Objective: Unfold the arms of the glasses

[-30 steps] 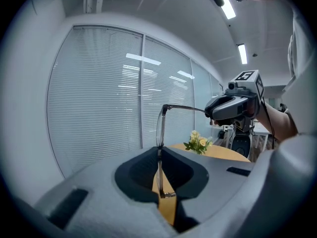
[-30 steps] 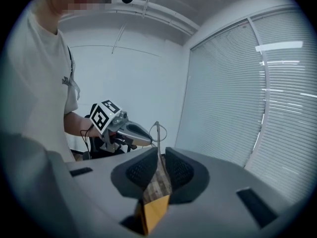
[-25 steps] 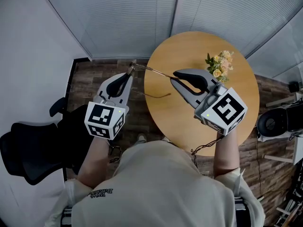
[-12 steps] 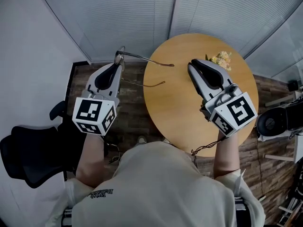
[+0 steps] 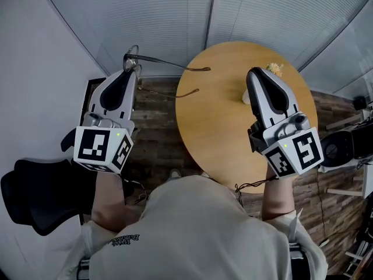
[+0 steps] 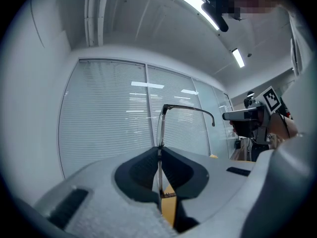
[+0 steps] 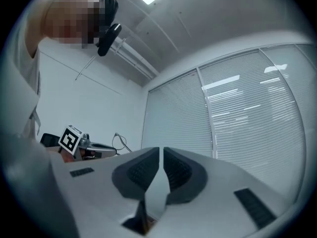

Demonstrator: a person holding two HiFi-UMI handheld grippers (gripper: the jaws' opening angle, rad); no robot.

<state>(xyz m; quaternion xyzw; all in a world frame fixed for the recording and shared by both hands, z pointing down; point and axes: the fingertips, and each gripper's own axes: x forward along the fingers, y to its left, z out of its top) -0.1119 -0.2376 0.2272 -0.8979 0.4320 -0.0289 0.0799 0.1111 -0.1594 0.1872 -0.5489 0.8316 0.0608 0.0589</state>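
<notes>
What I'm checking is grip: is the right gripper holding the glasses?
No, the right gripper has empty jaws; the glasses sit in the left gripper.

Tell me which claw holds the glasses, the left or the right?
The left claw: its jaws pinch the glasses by the frame. The right claw holds nothing, with its jaws together.

Your thin-rimmed glasses (image 5: 132,56) have both arms swung open. They're aloft, arm tips over the round table (image 5: 233,139) edge.
</notes>
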